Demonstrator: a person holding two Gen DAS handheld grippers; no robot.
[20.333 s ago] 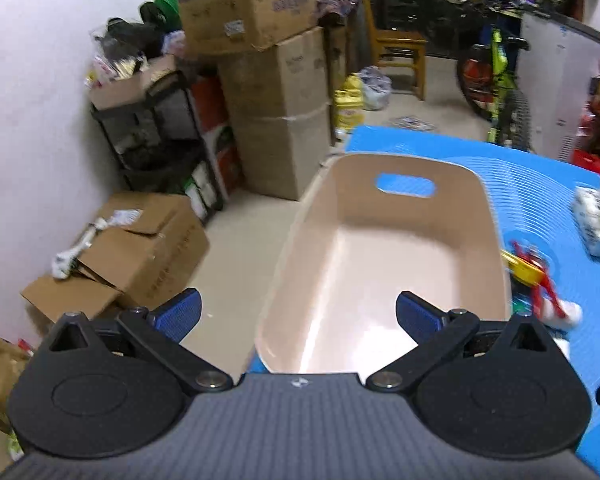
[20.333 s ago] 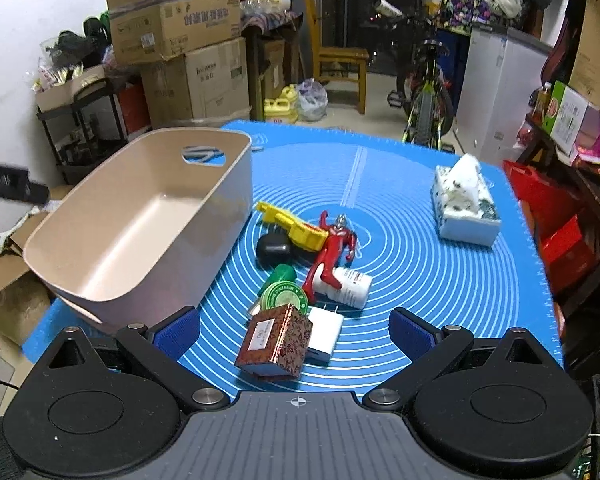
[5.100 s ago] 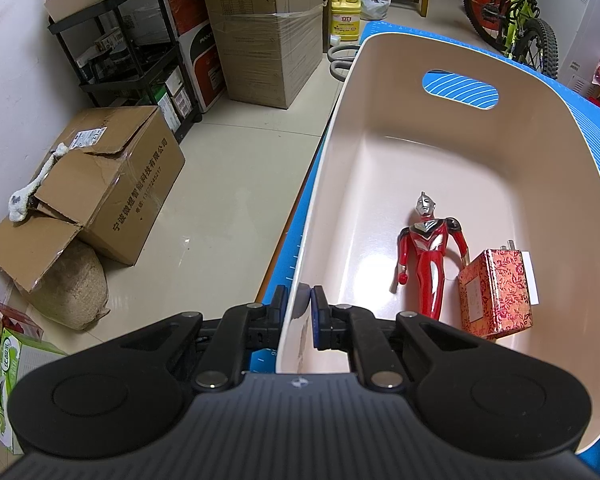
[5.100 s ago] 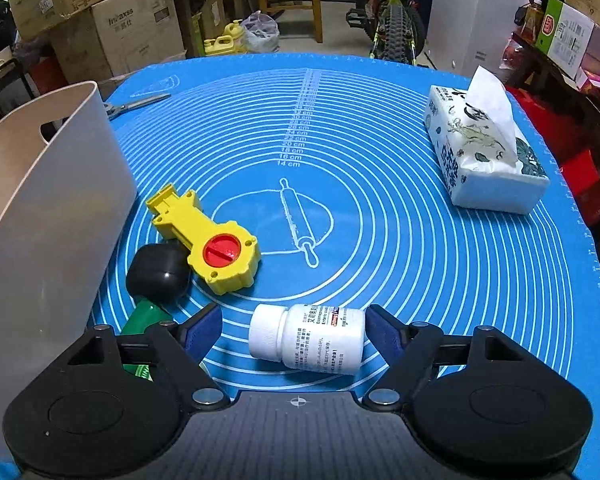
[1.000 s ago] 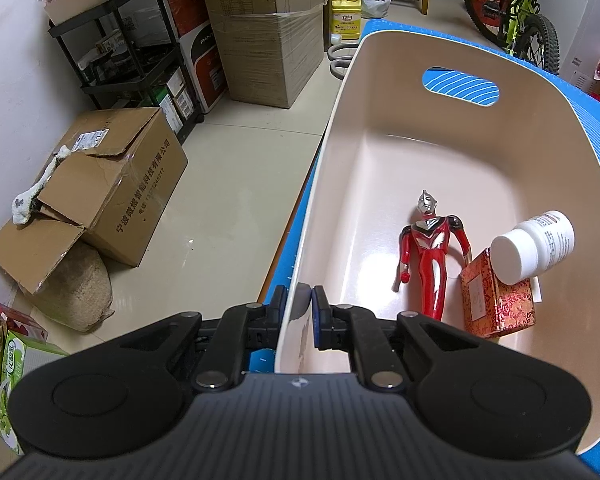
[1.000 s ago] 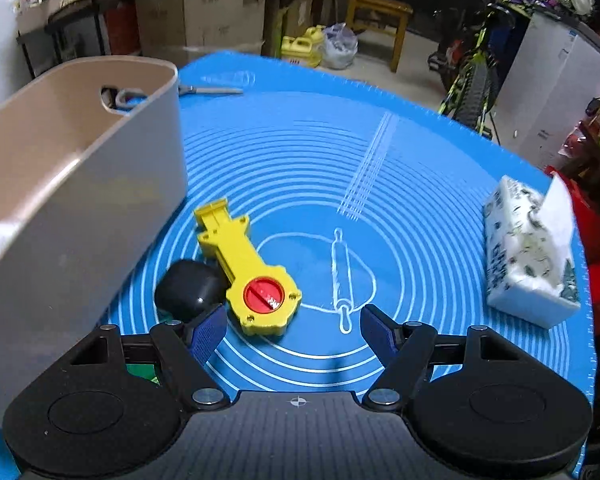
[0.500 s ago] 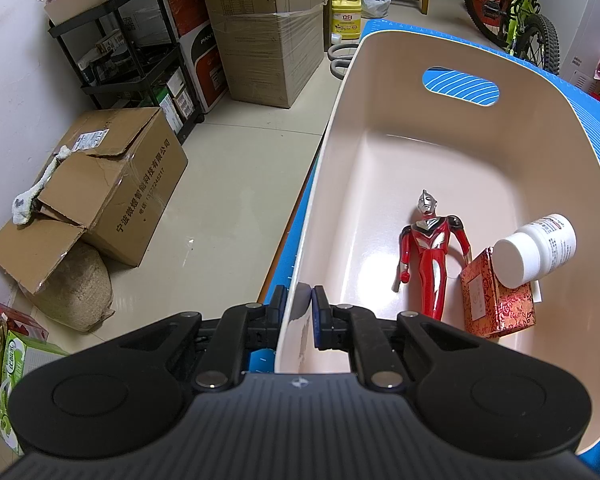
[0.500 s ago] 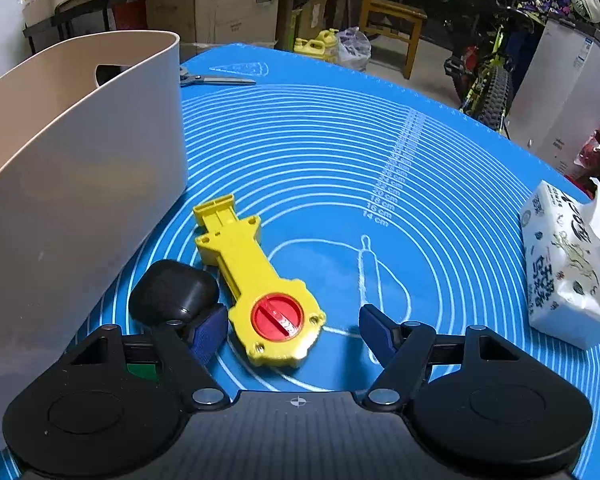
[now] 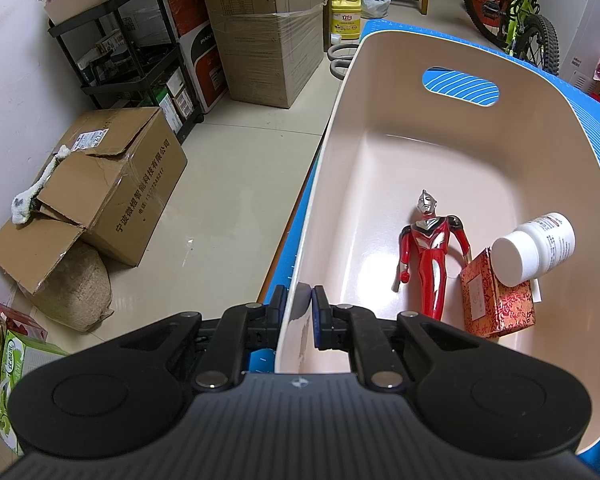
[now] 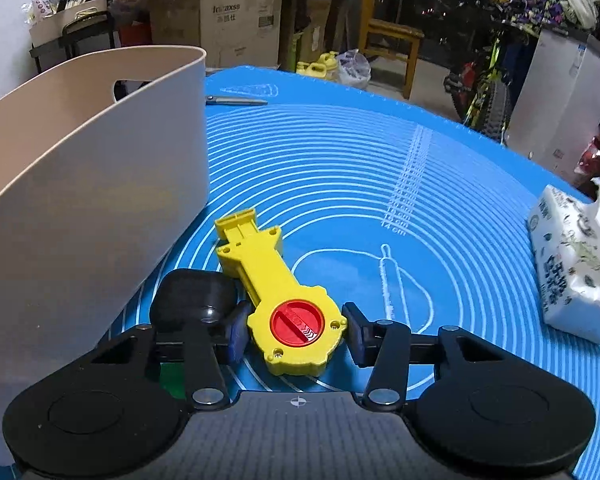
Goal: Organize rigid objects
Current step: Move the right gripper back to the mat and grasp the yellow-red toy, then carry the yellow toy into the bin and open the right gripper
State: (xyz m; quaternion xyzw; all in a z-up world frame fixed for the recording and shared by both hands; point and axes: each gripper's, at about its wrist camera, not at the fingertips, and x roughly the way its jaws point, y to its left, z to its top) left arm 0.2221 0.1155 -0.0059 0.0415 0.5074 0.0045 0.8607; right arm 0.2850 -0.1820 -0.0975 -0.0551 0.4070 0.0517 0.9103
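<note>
My left gripper (image 9: 300, 312) is shut on the near rim of the beige bin (image 9: 452, 136). Inside the bin lie a red hero figure (image 9: 430, 256), a red patterned box (image 9: 500, 304) and a white pill bottle (image 9: 536, 248) leaning on that box. My right gripper (image 10: 296, 334) is low over the blue mat (image 10: 380, 184), its jaws open on either side of the round head of a yellow toy with a red dial (image 10: 284, 300); the pads look close to it. A black rounded object (image 10: 194, 300) lies just left of the toy, next to the bin's outer wall (image 10: 80, 216).
A tissue pack (image 10: 576, 268) lies at the mat's right edge. Scissors (image 10: 236, 100) lie at the far side of the mat. Something green (image 10: 172, 380) shows under my right gripper's left finger. Cardboard boxes (image 9: 100, 188), a shelf and a bicycle (image 9: 516, 20) stand on the floor beyond.
My right gripper has moved forward and down, and its jaws have narrowed around the yellow toy's head. The left gripper, the bin and its contents have barely moved.
</note>
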